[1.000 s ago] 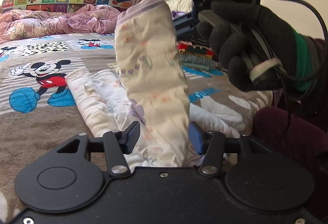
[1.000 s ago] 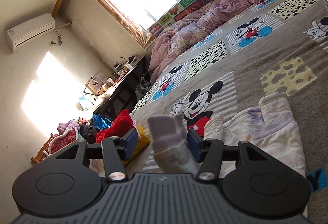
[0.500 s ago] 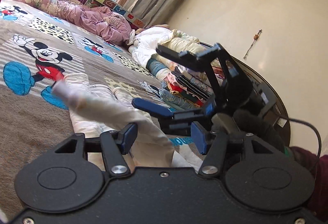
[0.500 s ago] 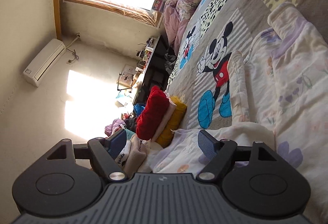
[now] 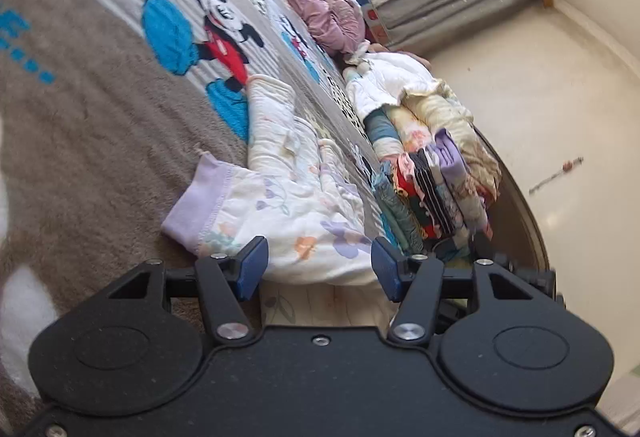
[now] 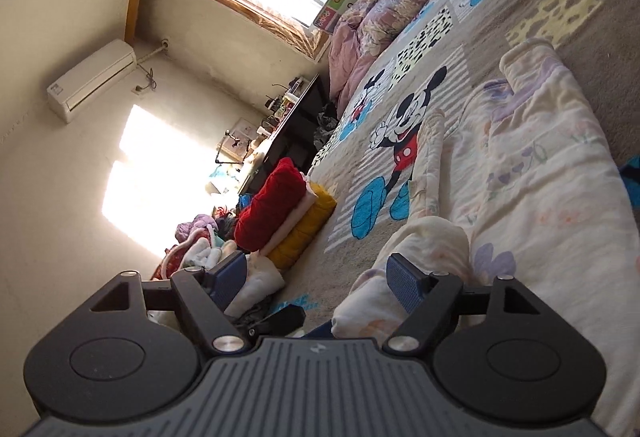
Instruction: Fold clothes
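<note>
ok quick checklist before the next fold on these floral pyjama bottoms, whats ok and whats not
1. Left gripper grip: fabric of the floral garment lies between the pads, but whether they pinch it: cannot tell.
2. Right gripper free of cloth: ok, its pads stand apart with nothing pinched; a rolled edge lies just beside the right pad.
3. Garment down on the blanket: ok, it rests there.
4. Garment flat: not ok, the lilac cuff end is bunched and folds are rumpled.
5. Folded stack clear of the garment: ok in the left wrist view.
6. Red and yellow pile clear: ok.
</note>
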`<state>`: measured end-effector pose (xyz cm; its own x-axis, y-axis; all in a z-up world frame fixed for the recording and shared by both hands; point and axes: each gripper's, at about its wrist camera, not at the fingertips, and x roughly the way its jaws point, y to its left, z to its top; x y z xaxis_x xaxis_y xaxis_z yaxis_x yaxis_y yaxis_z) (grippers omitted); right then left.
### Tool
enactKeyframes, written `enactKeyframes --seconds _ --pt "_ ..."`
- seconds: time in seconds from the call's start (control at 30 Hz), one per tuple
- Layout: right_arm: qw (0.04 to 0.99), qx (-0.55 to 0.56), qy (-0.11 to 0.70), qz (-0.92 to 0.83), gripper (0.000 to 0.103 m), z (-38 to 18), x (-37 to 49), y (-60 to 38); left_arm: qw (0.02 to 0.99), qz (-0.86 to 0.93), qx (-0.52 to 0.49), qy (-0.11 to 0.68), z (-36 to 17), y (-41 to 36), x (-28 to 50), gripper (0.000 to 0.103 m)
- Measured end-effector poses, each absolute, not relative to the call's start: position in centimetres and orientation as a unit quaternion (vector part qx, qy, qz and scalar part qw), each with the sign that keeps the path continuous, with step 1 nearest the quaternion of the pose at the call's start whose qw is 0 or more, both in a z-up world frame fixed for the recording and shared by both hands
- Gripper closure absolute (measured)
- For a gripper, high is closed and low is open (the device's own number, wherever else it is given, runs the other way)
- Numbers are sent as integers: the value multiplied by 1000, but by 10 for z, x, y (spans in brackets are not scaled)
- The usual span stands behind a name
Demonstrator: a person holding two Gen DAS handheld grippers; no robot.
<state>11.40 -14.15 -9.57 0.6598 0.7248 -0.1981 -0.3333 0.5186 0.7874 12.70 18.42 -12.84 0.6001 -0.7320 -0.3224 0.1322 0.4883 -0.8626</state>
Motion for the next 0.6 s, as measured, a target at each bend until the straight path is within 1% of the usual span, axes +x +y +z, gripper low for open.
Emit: enactKeyframes --seconds 0.17,0.3,0.43,0.53,0.6 --pt "906 175 225 313 26 -79 76 -114 756 -235 -467 393 -138 195 131 48" --pt "922 73 211 316 26 -77 61 -93 740 -222 -477 418 -140 200 133 47" --pt "928 20 213 305 27 -84 59 -83 735 -222 -474 430 -140 201 132 42" --pt "930 6 216 297 27 -92 58 -81 734 -209 -479 433 -146 200 133 42" --pt "930 0 217 295 27 -96 58 -80 731 -200 -504 414 -149 203 134 42"
